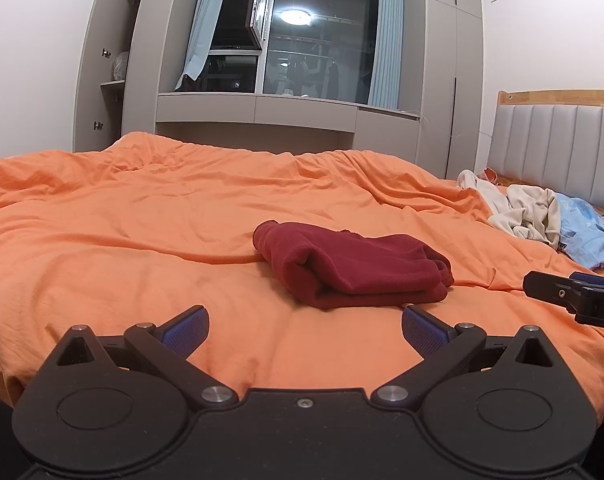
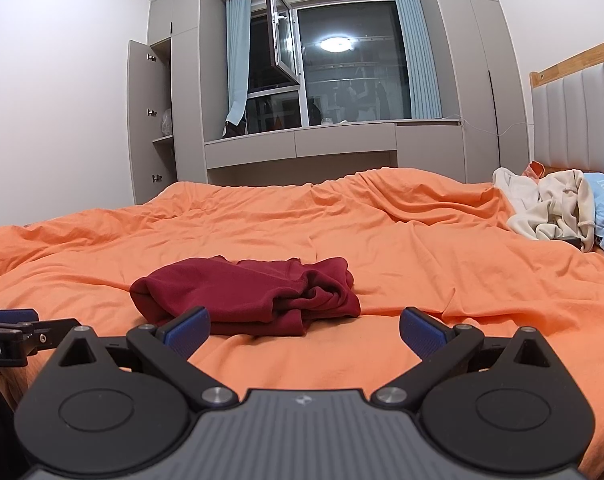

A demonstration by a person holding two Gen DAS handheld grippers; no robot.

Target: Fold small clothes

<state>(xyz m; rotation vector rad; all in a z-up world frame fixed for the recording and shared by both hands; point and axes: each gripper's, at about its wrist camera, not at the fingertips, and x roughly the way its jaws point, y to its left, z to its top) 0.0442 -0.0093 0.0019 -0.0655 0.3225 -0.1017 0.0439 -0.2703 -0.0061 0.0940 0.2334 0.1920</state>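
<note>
A dark red garment (image 1: 350, 268) lies folded in a compact bundle on the orange bedcover (image 1: 141, 240). In the right wrist view the same red garment (image 2: 249, 296) sits just beyond the left fingertip. My left gripper (image 1: 305, 328) stands open, short of the bundle, with nothing between its blue pads. My right gripper (image 2: 304, 330) is open too and holds nothing. The right gripper's tip (image 1: 558, 292) shows at the right edge of the left wrist view, and the left gripper's tip (image 2: 25, 326) at the left edge of the right wrist view.
A heap of cream clothes (image 1: 522, 208) and a light blue garment (image 1: 586, 236) lies near the padded headboard (image 1: 562, 148). Grey wardrobes (image 2: 153, 120) with an open door and a window (image 2: 342, 68) stand behind the bed. The orange bedcover (image 2: 462, 248) is wrinkled.
</note>
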